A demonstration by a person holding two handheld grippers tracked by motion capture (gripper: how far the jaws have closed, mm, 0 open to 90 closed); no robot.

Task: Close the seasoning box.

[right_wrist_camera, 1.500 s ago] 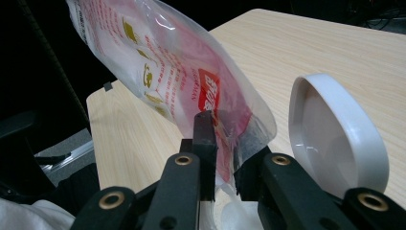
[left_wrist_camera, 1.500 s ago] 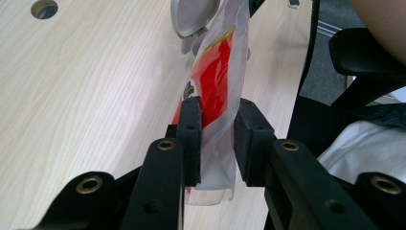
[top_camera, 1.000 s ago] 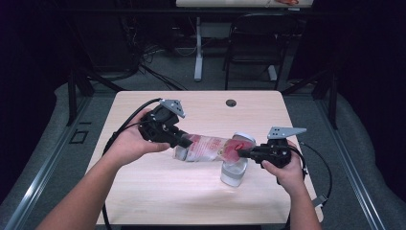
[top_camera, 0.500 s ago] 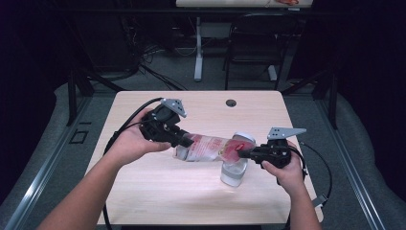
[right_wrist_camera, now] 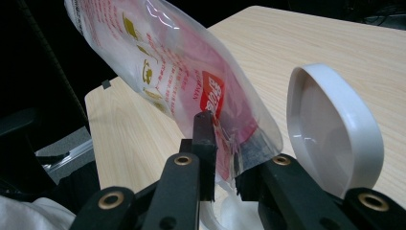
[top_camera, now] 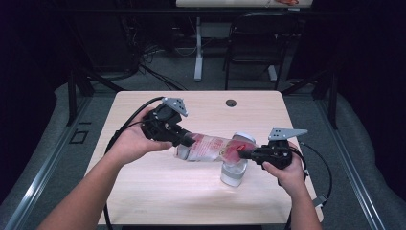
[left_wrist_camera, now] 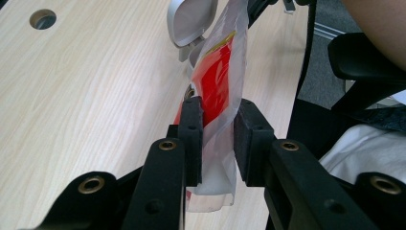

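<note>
A clear plastic pouch [top_camera: 210, 147] with red print hangs stretched between my two grippers above the wooden table [top_camera: 153, 191]. My left gripper [top_camera: 184, 140] is shut on its left end, and the left gripper view shows the pads pinching the pouch [left_wrist_camera: 218, 81] near its sealed edge. My right gripper [top_camera: 244, 154] is shut on the other end, directly over a clear jar [top_camera: 233, 173] whose white flip lid [top_camera: 245, 139] stands open. In the right gripper view the pouch [right_wrist_camera: 167, 62] rises from the jaws, with the lid [right_wrist_camera: 330, 129] just to the right.
A round cable hole [top_camera: 231, 102] sits near the table's far edge. Black cables trail from both grippers across the table's left and right sides. A dark chair [top_camera: 258, 43] and a white desk leg [top_camera: 198, 48] stand beyond the table.
</note>
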